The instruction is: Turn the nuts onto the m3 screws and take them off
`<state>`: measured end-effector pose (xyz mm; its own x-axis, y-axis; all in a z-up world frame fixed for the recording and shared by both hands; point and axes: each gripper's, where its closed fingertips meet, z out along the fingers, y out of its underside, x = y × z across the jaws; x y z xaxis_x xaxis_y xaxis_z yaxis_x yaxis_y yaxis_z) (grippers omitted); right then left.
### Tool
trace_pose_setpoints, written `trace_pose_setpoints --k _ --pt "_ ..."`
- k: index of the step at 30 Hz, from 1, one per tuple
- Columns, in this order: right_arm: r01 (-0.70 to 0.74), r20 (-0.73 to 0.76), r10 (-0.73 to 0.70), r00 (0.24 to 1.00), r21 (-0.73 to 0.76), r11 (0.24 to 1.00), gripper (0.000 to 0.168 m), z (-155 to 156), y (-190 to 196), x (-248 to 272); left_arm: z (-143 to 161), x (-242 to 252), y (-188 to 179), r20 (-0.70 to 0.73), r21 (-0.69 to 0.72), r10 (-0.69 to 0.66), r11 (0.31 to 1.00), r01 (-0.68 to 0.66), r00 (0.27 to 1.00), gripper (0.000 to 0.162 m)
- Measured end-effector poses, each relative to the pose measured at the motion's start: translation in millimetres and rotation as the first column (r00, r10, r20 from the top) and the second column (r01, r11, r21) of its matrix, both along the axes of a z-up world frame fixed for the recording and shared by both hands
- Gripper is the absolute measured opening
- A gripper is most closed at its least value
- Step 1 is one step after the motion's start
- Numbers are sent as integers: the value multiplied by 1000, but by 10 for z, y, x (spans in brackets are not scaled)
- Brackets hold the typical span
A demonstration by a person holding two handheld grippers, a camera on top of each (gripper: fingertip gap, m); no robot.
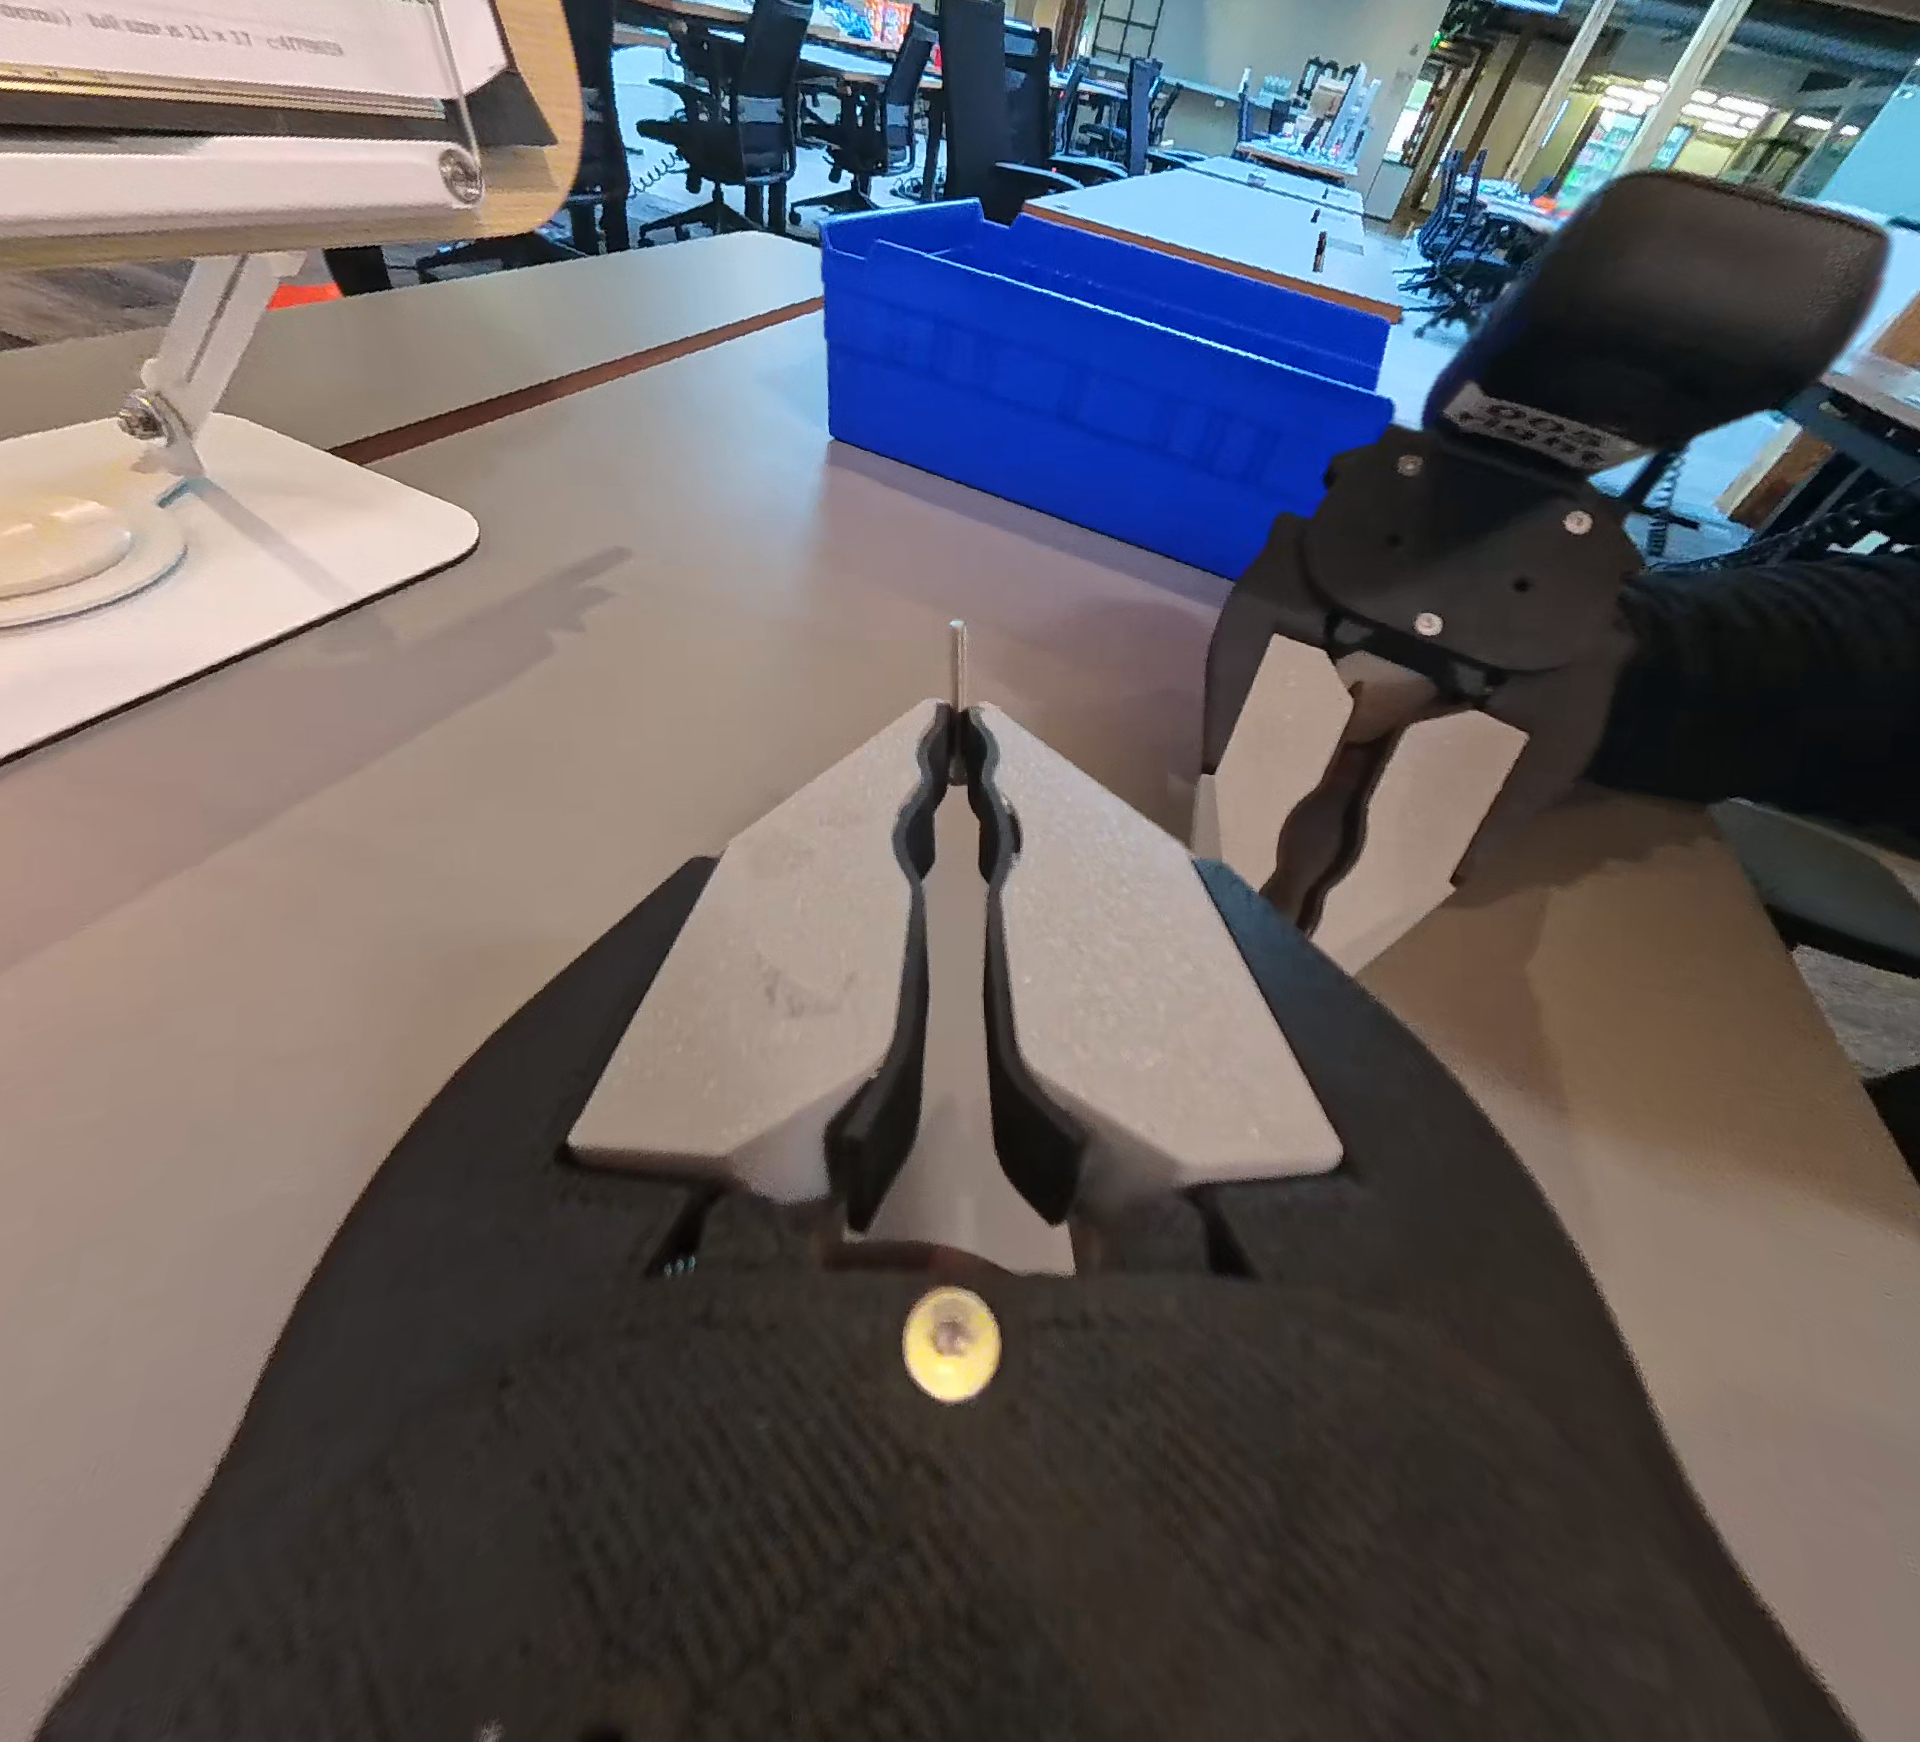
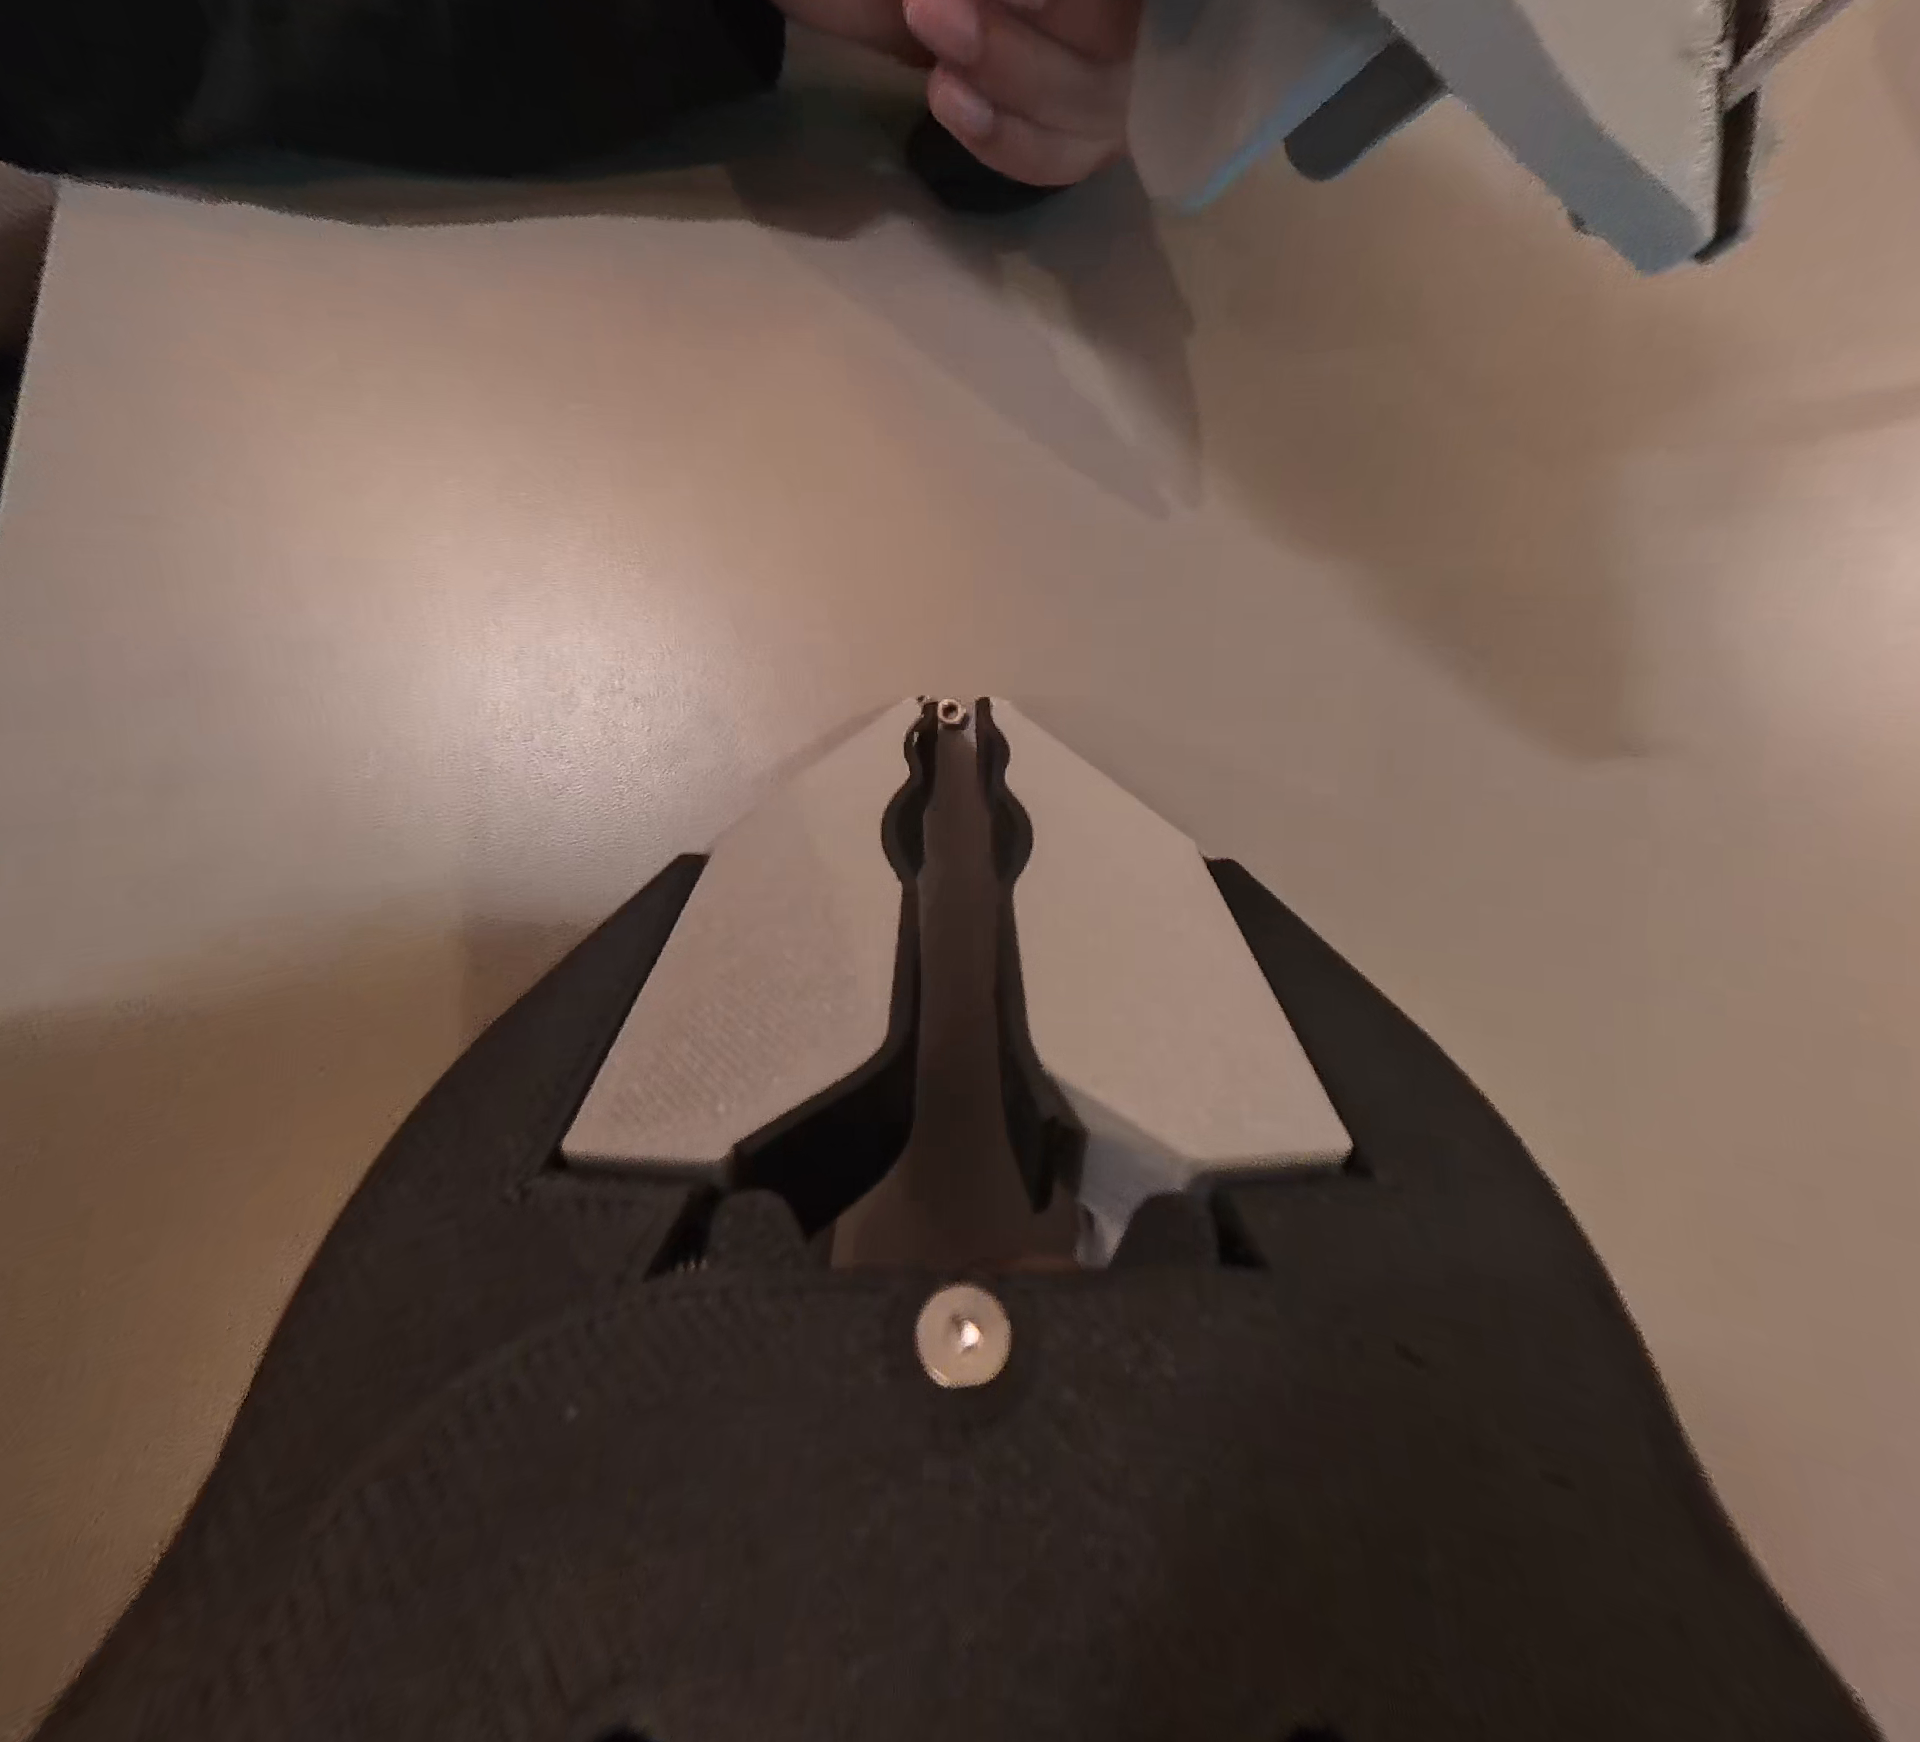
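Left gripper [image 1: 958, 724] pinches a thin steel screw [image 1: 956, 666] upright at its tips; right gripper [image 2: 953, 711] is closed on a tiny ring-shaped nut [image 2: 950, 709], over the smooth beige bench [image 2: 520, 549]. I judge the nut's hole should be aligned squarely over the screw tip, then turned gently. Behind stands a ribbed blue bin [image 1: 1091, 383].

An open-plan office: rows of black swivel chairs [image 1: 748, 92] at long desks [image 1: 1205, 212].
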<state>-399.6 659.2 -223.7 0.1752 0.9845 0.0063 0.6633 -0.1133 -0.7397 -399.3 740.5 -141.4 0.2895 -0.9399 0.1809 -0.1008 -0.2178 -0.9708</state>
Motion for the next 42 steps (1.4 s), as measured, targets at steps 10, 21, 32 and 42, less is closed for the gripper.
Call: trace_pose_setpoints --k 10,21,32,42 --pt "2 18 -3 1000 19 1000 7 -26 3 -36 -10 3 10 -5 -8 2 1000 -2 1000 0" --pt "12 20 -13 1000 25 1000 2 -44 25 -35 -32 25 -14 -22 -5 -9 1000 9 1000 0" --pt "15 21 -16 1000 28 1000 2 -42 26 -39 -35 32 -26 -22 -9 -18 1000 18 1000 0" --pt "28 3 -28 1000 30 999 2 19 55 3 -36 34 -30 -22 -12 -22 1000 22 1000 0"
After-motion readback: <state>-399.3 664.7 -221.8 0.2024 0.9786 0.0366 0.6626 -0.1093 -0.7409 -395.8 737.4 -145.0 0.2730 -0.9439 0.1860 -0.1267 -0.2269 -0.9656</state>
